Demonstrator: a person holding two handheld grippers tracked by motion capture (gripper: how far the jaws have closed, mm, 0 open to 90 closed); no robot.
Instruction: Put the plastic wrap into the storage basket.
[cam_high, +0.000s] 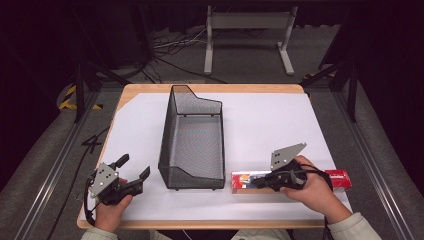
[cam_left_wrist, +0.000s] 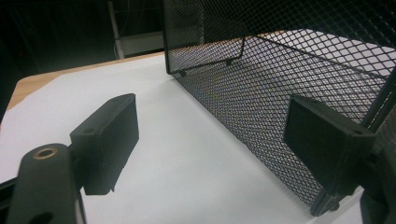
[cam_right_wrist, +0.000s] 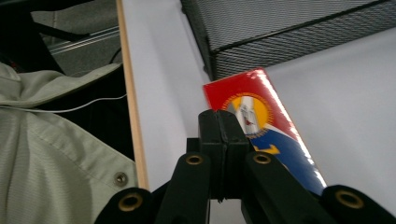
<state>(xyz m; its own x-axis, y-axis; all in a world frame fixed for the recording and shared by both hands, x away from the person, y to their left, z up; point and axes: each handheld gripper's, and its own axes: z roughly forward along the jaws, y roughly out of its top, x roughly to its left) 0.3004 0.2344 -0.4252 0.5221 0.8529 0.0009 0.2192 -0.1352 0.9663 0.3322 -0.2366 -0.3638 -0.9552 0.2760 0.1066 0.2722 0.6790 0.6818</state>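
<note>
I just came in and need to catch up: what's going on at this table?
A person works at a white-topped table with a hand-held tool in each hand. The right tool, jaws shut together with nothing between them, sits over a long red box lying flat beside a black mesh basket; whether it touches the box is unclear. The left tool hangs with jaws open on the basket's other side, holding nothing. The basket looks empty.

The left gripper rests low in the left hand, jaws spread wide — nothing between them. The right gripper lies level in the right hand, jaws pressed together.
</note>
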